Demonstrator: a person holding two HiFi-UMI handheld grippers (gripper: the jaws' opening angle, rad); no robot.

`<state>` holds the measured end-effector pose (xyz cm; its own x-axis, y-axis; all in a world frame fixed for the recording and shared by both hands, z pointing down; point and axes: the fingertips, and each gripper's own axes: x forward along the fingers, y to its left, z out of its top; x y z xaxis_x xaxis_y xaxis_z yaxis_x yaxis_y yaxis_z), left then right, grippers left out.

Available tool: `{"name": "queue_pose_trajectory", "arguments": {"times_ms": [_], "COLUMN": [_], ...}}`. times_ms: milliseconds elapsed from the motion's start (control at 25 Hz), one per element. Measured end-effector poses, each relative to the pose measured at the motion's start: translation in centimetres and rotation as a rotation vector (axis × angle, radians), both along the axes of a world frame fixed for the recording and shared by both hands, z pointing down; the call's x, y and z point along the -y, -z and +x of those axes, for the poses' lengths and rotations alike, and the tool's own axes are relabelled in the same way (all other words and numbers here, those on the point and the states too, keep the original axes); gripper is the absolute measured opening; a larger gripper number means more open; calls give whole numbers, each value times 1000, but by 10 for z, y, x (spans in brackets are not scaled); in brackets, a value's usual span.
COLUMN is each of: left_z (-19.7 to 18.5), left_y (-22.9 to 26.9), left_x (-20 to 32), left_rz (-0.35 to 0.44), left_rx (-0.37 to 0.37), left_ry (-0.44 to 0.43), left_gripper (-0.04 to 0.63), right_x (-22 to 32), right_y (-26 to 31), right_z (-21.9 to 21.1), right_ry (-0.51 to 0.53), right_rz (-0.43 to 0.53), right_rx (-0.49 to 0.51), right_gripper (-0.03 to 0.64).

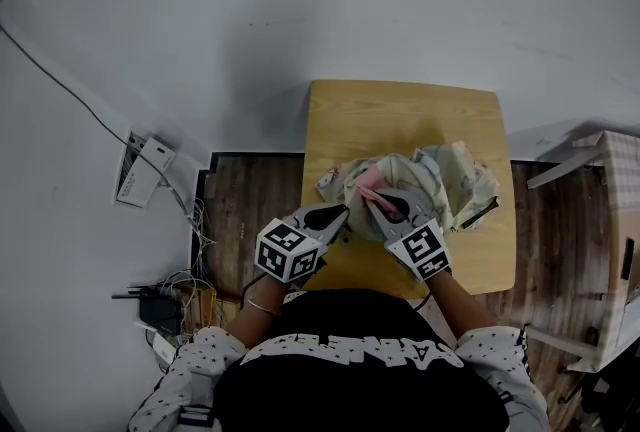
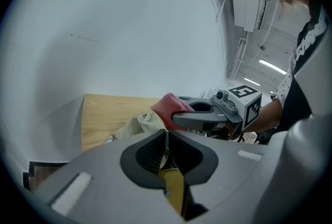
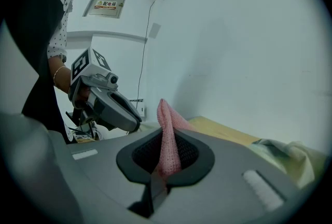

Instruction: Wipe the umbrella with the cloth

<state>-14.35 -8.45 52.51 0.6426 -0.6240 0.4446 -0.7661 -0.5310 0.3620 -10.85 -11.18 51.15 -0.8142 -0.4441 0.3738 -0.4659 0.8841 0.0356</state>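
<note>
1. The crumpled cream umbrella with small coloured prints (image 1: 440,175) lies on the light wooden square table (image 1: 400,110), at about 3 o'clock from the middle of the head view and at 12 to 1 o'clock from your two grippers.
2. Its canopy is limp, thin fabric heaped in soft folds. A dark, narrow, stiff part sticks out of the heap at its 4 o'clock edge.
3. Your left gripper (image 1: 338,215) is closed to a narrow slit on a thin, pale fold of the canopy, at the heap's 8 o'clock edge.
4. Your right gripper (image 1: 376,205) is clamped on the pink cloth (image 3: 167,140), a coarse, knitted-looking strip. It stands up between the ribbed black pads and flops toward 12 o'clock.
5. In the head view the cloth rests against the canopy's near folds, with the two grippers' tips just beside each other.
6. The table top is smooth, with rounded corners.
</note>
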Motion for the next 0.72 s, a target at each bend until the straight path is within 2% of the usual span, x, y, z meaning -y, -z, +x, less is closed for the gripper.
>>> {"name": "queue_pose_trajectory", "arguments": {"times_ms": [720], "left_z": [-2], "left_y": [2], "left_x": [4], "left_rz": [-2], "left_rx": [-19], "left_ry": [1], "left_gripper": [20], "right_x": [-45], "right_y": [-20], "right_z": [-8], "right_ry": [104], "right_rz": [-92], "right_rx": [-46], "right_gripper": [32]}}
